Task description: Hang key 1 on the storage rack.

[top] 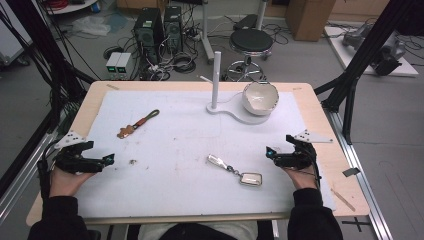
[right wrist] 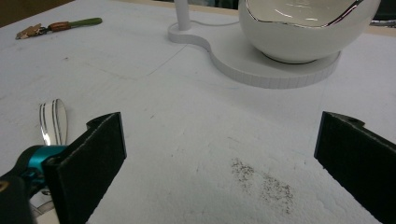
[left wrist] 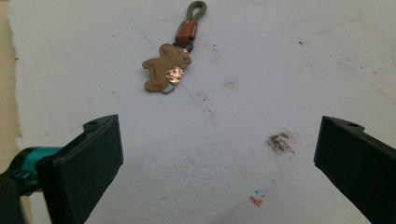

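Note:
A brown bear keychain [top: 136,125] with a green loop lies on the white mat at the left; in the left gripper view the bear keychain [left wrist: 168,70] lies ahead of the jaws. A silver keychain [top: 236,170] with a rectangular tag lies front centre, and its silver end [right wrist: 53,122] shows beside the right gripper's left jaw. A white bowl [top: 260,97] sits on a white stand [top: 235,114] with an upright post. My left gripper [top: 109,159] rests at the mat's left edge, open, nothing between its jaws. My right gripper [top: 270,153] rests at the right, open and holding nothing.
A small bit of debris [top: 133,161] lies near the left gripper. Dark smudges [left wrist: 280,142] mark the mat. The wooden table edge [top: 320,120] borders the mat. Beyond the table stand a stool [top: 251,42], computer towers [top: 159,27] and cables on the floor.

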A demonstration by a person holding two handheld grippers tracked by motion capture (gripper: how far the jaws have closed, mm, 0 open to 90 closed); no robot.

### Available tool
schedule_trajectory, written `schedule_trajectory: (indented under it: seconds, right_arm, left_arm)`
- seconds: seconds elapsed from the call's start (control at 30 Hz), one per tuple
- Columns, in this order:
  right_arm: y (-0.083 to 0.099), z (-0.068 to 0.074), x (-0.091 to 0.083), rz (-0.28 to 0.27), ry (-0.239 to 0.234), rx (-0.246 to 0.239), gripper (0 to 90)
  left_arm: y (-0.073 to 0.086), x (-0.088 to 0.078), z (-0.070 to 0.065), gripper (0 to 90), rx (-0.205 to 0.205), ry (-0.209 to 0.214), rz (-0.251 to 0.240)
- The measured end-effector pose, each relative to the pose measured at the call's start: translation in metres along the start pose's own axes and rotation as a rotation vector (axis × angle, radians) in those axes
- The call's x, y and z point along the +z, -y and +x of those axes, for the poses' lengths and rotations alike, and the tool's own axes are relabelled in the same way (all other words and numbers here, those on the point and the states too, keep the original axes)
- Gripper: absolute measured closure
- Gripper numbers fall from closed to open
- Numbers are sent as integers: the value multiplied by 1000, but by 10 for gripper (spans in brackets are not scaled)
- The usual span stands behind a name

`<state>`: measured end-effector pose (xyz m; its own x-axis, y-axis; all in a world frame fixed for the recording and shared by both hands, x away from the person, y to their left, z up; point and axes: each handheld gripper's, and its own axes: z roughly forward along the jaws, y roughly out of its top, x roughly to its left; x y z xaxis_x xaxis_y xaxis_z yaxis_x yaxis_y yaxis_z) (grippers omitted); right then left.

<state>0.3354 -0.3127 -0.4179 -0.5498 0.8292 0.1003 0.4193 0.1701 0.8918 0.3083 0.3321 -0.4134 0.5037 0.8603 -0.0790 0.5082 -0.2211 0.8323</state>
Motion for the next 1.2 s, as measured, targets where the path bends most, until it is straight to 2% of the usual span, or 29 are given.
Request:
schedule_trajectory:
  seconds: [0.13, 0.2, 0.33, 0.57, 0.67, 0.77, 0.83, 1.03, 1.2]
  right_arm:
    - [1, -2, -1, -7, 2, 4, 11]
    - [1, -2, -1, -4, 2, 13, 11]
    - [1, -2, 0, 2, -4, 16, 11]
    - [1, -3, -2, -15, -1, 19, 11]
    - [1, -2, -1, -9, -2, 15, 11]
    - [1, -1, -1, -7, -3, 11, 11]
    - [1, 0, -1, -3, -4, 15, 11]
    - [1, 0, -1, -3, -2, 13, 11]
    - [1, 0, -1, -3, -3, 19, 11]
  left_arm:
    - [-4, 3, -3, 17, 11, 4, 15]
    - [-9, 4, -6, 17, 24, -15, 25]
    - [-15, 9, -8, 17, 40, -1, 42]
    - [-27, 20, -7, 17, 51, 12, 51]
    - [-34, 26, -8, 17, 85, 25, 89]
    - [-37, 28, -6, 17, 88, 35, 99]
    - [-38, 30, -4, 17, 84, 37, 102]
    - [-50, 34, -4, 22, 109, 43, 118]
    - [-62, 40, -3, 22, 135, 34, 149]
